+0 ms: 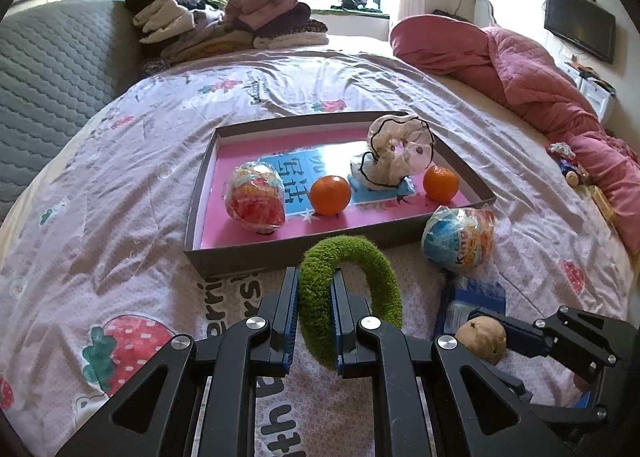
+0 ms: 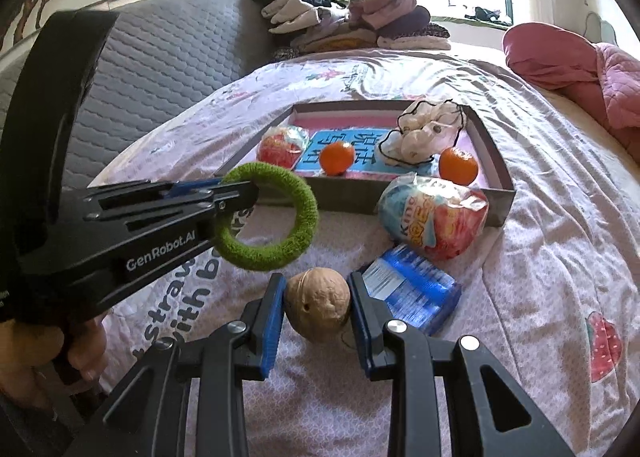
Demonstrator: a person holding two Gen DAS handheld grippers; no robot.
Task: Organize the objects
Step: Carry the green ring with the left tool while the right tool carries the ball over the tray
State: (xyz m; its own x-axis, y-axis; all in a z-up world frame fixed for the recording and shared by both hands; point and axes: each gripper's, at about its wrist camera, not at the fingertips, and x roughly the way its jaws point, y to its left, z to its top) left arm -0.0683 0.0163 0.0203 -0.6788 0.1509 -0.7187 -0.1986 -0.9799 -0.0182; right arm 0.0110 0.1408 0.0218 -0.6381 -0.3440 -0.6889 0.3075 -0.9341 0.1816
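Observation:
My left gripper is shut on a green fuzzy hair ring, held above the bedsheet just in front of the grey tray. It also shows in the right wrist view. My right gripper is shut on a walnut, also seen in the left wrist view. The tray's pink floor holds a wrapped red egg toy, two oranges and a white scrunchie. A blue wrapped egg toy lies outside the tray's near right corner.
A blue tissue packet lies on the sheet beside the walnut. Folded clothes are piled at the bed's far end. A pink quilt runs along the right side, with small items by it. A grey headboard stands at left.

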